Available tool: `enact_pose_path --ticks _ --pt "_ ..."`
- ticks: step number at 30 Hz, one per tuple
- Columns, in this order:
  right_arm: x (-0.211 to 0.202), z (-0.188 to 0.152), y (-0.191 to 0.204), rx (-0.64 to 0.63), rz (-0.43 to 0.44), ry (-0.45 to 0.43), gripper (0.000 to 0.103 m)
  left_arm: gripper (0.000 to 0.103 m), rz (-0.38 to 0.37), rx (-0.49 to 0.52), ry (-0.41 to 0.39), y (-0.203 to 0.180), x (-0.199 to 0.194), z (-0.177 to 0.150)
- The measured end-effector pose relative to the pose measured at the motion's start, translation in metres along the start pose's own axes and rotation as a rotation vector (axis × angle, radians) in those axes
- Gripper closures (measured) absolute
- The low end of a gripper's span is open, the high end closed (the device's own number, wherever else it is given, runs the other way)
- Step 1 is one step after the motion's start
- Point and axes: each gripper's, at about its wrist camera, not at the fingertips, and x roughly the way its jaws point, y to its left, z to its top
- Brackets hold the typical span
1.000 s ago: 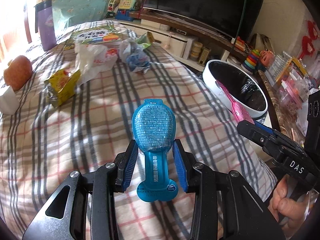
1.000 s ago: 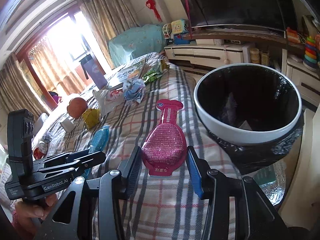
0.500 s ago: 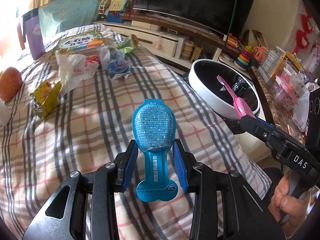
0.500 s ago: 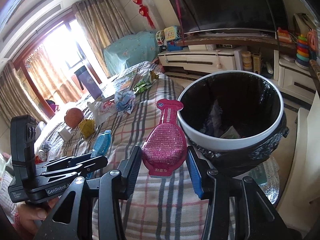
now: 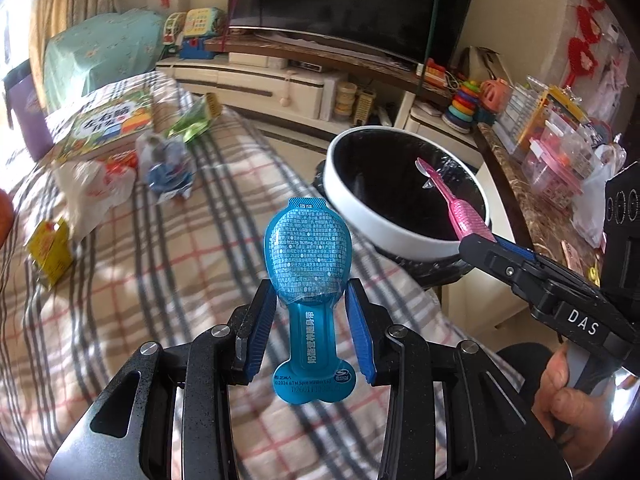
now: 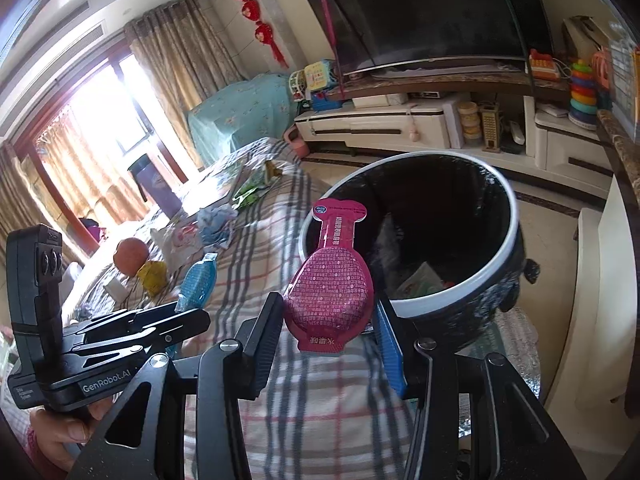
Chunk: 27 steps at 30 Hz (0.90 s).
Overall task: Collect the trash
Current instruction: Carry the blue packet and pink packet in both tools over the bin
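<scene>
Blue plastic fills the bottom centre of the left view: the left gripper (image 5: 312,320) pinches a blue sachet (image 5: 308,256) by its neck, bulb forward, fine print unreadable. Low in the right view the right gripper (image 6: 332,324) nips a pink sachet (image 6: 332,292) by its bulb, neck toward the bin (image 6: 500,260), likely for dropping in. Gripper bodies read "GenRobot.AI" and "DAS". More litter lies upper left on the checked bed (image 5: 168,264).
</scene>
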Motion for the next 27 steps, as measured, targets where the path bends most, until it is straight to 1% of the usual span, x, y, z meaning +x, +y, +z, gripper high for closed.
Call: enact_pose_path --ticks 9,27 --pt "-0.003 0.013 -0.023 0.029 -0.035 -0.017 0.057 0.068 -0.028 0.036 0.008 -0.020 0.014 0.020" --pt "0.005 0.043 -0.055 0.042 -0.080 -0.019 0.057 0.068 -0.048 0.098 0.020 -0.050 0.051 0.066"
